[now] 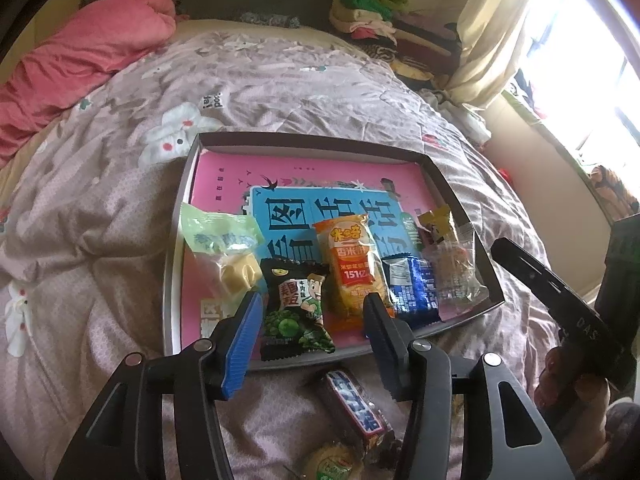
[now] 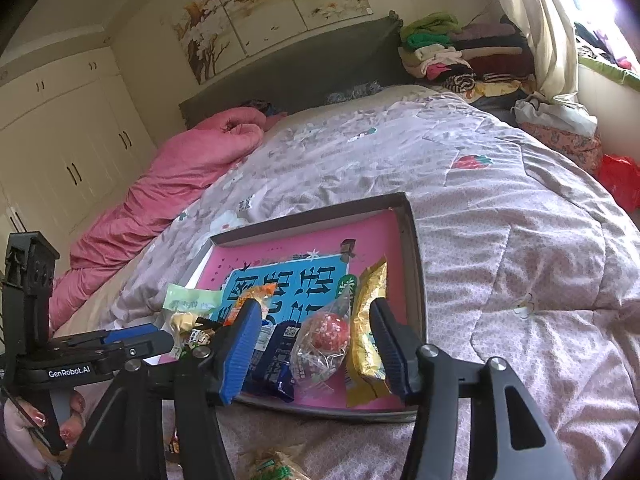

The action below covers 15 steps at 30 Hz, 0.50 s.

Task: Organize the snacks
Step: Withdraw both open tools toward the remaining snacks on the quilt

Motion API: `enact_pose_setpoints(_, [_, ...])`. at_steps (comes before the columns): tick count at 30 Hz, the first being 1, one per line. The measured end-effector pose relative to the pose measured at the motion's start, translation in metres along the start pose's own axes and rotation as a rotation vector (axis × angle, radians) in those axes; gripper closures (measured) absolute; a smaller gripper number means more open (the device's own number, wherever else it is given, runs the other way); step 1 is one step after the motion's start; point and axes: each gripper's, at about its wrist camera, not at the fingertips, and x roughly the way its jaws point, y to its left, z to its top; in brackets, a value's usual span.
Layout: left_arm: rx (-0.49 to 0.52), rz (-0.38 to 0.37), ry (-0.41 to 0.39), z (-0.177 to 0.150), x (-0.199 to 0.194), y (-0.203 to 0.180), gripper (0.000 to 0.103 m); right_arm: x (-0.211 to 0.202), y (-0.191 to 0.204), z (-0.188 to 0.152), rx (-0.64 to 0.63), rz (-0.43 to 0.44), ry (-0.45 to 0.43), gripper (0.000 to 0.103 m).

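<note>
A shallow box [image 1: 460,196] with a pink and blue printed bottom lies on the bed and holds a row of snacks: a pale green pack [image 1: 220,248], a black and green pack [image 1: 294,312], an orange rice cracker pack [image 1: 352,264], a blue pack [image 1: 412,288] and a clear pack [image 1: 452,268]. My left gripper [image 1: 310,316] is open and empty above the black and green pack. My right gripper [image 2: 316,320] is open and empty above the clear pack [image 2: 324,340], beside a yellow pack [image 2: 366,336] in the box [image 2: 414,248].
A dark red bar [image 1: 356,408] and a round green-labelled snack [image 1: 332,464] lie on the quilt in front of the box. A pink blanket [image 1: 80,64] lies at the left, folded clothes [image 1: 376,12] at the headboard. The other gripper shows at the right edge [image 1: 560,300].
</note>
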Motion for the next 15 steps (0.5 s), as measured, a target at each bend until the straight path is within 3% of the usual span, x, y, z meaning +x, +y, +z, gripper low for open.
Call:
enact_pose_setpoints(6, [0.005,-0.005,-0.008,-0.001,-0.007,-0.002,0.047,-0.007,0.0,0.001,0.003,0.002,-0.016,0.045])
enact_pose_setpoints(15, [0.026,-0.003,-0.026,-0.004,-0.023,-0.007,0.034,-0.018,0.007,-0.003,-0.011,0.011,-0.028,0.037])
